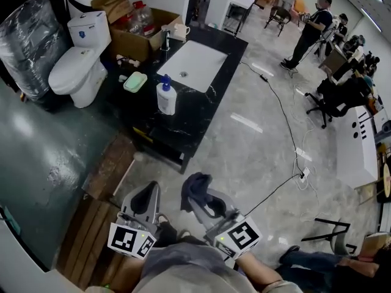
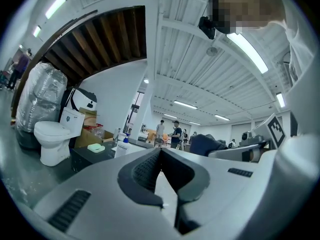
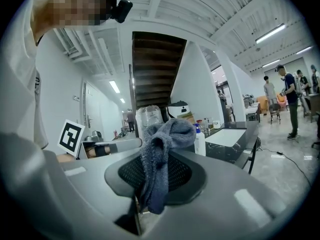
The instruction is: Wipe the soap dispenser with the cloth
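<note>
A white soap dispenser with a blue pump stands on the black counter, left of the white sink. It also shows small and far off as the soap dispenser in the left gripper view and as the soap dispenser in the right gripper view. My right gripper is shut on a dark blue-grey cloth, which bunches above its jaws. My left gripper is shut with nothing in it. Both grippers are held over the floor, well short of the counter.
A green soap dish lies on the counter's left part, with a faucet and cardboard boxes behind. A toilet stands at the left. A cable runs across the glossy floor. People and desks fill the back right.
</note>
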`<state>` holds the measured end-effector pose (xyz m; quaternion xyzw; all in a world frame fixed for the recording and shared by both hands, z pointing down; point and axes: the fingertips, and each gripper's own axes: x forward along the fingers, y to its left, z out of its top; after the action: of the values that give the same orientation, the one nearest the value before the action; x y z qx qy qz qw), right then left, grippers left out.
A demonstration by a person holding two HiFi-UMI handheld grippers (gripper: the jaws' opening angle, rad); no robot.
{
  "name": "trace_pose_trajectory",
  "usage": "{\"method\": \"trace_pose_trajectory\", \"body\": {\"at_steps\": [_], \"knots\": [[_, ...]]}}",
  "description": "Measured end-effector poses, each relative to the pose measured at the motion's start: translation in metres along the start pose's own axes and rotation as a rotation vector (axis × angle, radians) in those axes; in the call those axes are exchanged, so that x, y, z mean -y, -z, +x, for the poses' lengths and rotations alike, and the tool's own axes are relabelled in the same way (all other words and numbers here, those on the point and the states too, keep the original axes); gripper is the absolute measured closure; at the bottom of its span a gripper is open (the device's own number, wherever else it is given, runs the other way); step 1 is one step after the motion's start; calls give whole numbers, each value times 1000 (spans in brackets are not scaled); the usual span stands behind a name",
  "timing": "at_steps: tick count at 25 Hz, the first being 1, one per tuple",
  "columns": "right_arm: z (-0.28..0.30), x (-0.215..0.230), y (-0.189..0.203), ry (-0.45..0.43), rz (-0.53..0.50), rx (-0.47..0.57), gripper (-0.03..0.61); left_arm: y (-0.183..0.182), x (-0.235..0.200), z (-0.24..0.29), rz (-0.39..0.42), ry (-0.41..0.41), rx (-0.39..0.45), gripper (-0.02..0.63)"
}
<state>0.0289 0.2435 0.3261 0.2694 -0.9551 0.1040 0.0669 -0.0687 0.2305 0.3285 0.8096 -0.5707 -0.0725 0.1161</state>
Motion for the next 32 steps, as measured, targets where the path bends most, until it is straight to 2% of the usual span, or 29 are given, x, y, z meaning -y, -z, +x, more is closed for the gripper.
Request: {"method": "trace_pose_trajectory", "body": {"at_steps": [11, 20, 32], "knots": [[46, -9, -21, 2, -31, 15, 506, -22, -41, 11, 4, 41, 27, 607], [57, -20, -37, 5, -63, 46, 506, -37, -53, 13, 4, 63, 60, 607], [66, 21, -43, 19, -48, 63, 506, -32, -56, 50, 1, 67, 38, 607]]}}
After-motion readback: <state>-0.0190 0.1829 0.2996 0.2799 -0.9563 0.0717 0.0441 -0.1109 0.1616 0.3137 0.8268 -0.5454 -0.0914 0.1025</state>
